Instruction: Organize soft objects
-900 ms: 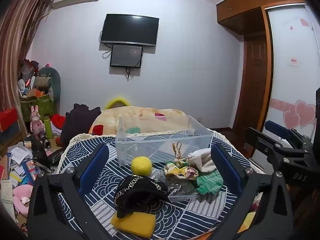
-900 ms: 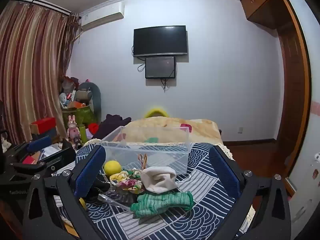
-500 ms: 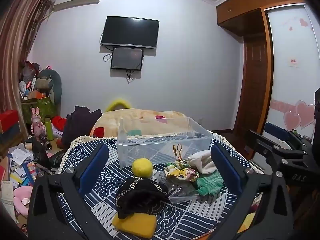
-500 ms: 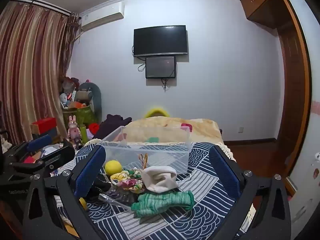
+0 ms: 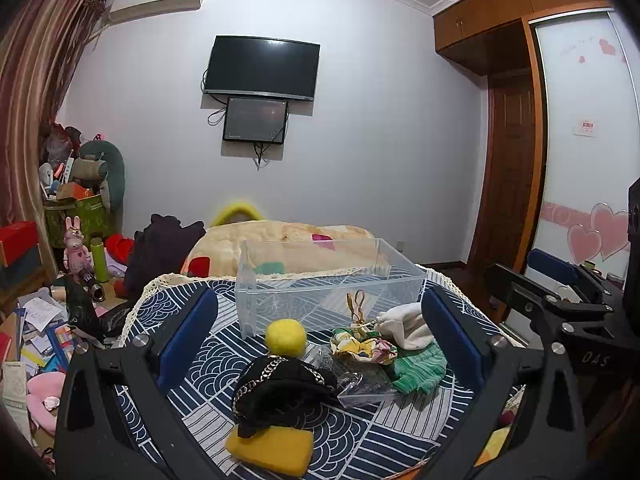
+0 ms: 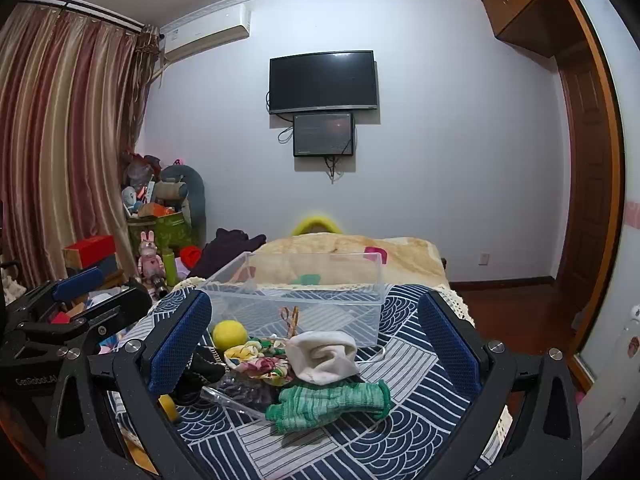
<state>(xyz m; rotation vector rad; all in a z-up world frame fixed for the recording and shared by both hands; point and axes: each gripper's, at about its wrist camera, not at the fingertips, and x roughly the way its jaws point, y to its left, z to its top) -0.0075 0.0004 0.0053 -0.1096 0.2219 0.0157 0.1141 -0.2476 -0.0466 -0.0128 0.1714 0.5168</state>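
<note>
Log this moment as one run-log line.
phase: pre-grasp | left gripper: open, holding nothing | right gripper: open, holding nothing | clear bin: no soft items inside | green glove, yellow ball: on the table

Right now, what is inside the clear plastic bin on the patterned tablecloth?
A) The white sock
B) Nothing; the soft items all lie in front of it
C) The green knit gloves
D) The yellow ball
B: the clear plastic bin shows only tablecloth through its walls, while the yellow ball, white sock and green knit gloves all lie on the cloth in front of it.
</note>
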